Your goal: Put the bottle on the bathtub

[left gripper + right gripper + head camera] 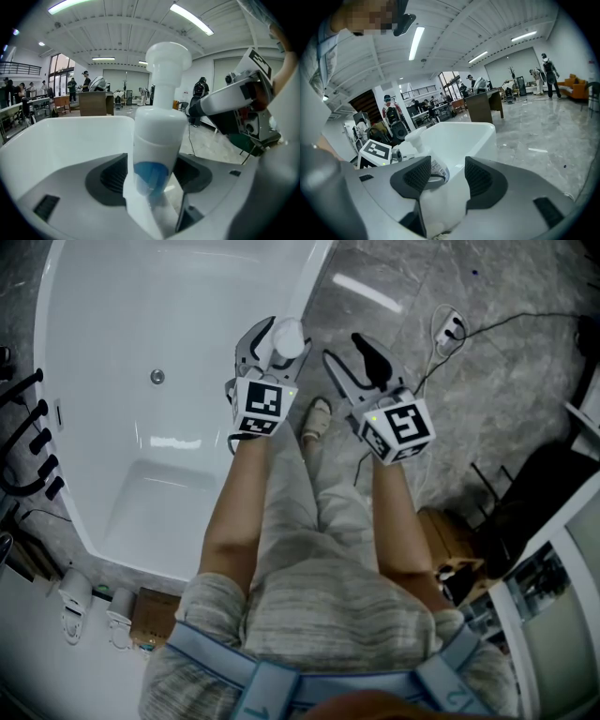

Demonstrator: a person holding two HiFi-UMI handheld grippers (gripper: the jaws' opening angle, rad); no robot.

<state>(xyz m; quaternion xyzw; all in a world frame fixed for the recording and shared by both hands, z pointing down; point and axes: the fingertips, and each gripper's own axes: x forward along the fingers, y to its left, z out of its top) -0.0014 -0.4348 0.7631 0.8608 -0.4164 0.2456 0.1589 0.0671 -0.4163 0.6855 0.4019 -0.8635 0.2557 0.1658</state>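
A: Where is the bottle sitting?

B: The white pump bottle (157, 140) is standing upright between the jaws of the left gripper (275, 346), pump head on top, blue patch showing low on the body. The jaws are pinching it from both sides.

A: And against the tub?

B: In the head view it is hanging right at the white bathtub's (187, 296) floor-side rim. Can't tell whether it is touching the rim. In the left gripper view the tub's rounded end is lying just behind the bottle.

A: Right side?

B: The right gripper (354, 362) is hovering just beside the left one, over the grey marble floor (450, 409). Its jaws are standing spread, nothing between them. Its own view is looking past the dark pads (416, 174) at the bottle and the tub's end beyond.

A: Anything else around?

B: The person's shoe (317, 418) is showing on the floor between the two grippers. A drain (157, 377) is sitting in the tub bottom. Black fittings (28, 418) are running along the tub's far side. A cable (450, 329) is trailing over the floor past the right gripper. People are standing far back in the hall.
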